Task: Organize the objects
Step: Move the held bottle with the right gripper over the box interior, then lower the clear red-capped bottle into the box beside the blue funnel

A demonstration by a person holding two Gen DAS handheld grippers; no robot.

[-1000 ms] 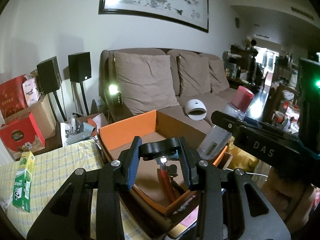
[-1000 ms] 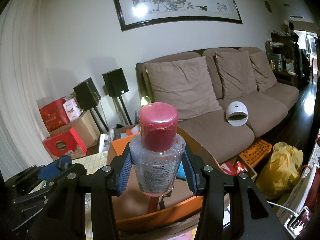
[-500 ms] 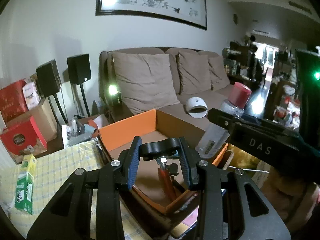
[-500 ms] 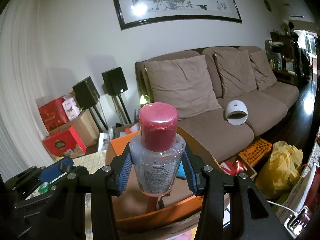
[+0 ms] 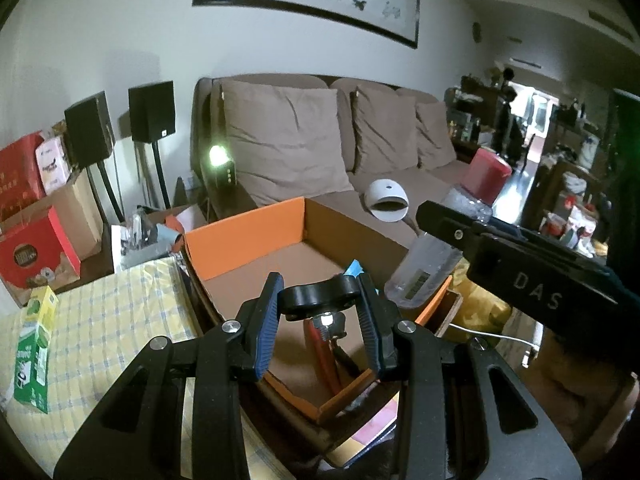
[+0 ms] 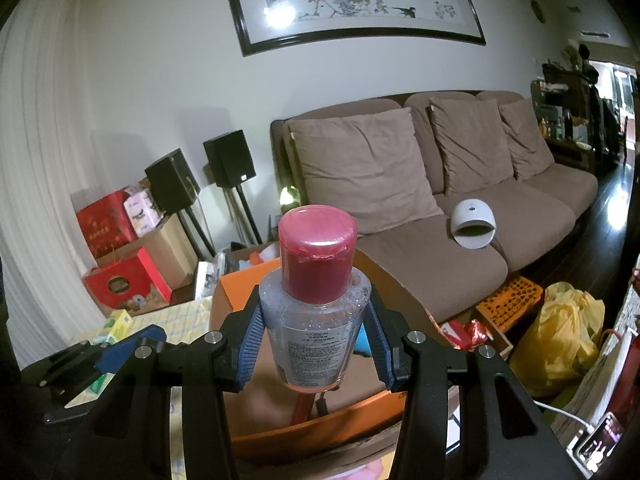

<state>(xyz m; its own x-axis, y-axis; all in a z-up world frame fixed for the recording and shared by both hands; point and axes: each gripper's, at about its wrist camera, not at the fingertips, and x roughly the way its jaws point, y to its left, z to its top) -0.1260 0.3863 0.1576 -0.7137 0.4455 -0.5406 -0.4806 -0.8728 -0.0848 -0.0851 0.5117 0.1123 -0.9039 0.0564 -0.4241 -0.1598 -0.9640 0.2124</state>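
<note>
An orange cardboard box [image 5: 244, 236] stands open at the edge of the table, with its near wall low in the right wrist view [image 6: 320, 428]. My left gripper [image 5: 318, 318] is shut on a black knob-shaped tool part [image 5: 318, 296] just above the box's near corner. A metal bolt and red handles [image 5: 320, 344] reach down from it into the box. My right gripper [image 6: 316, 344] is shut on a clear bottle with a red cap [image 6: 316, 320], held over the box. In the left wrist view that bottle [image 5: 428, 268] hangs tilted over the box's right side.
A green drink carton [image 5: 34, 344] stands on the yellow checked tablecloth [image 5: 120, 320] to the left. Behind the box is a brown sofa [image 5: 280, 148] with a white domed device [image 5: 388, 200] on it. A yellow bag [image 6: 560, 340] and a phone [image 6: 600, 440] lie low at the right.
Almost nothing: the left wrist view has drifted slightly, and both grippers keep their grips over the box as before.
</note>
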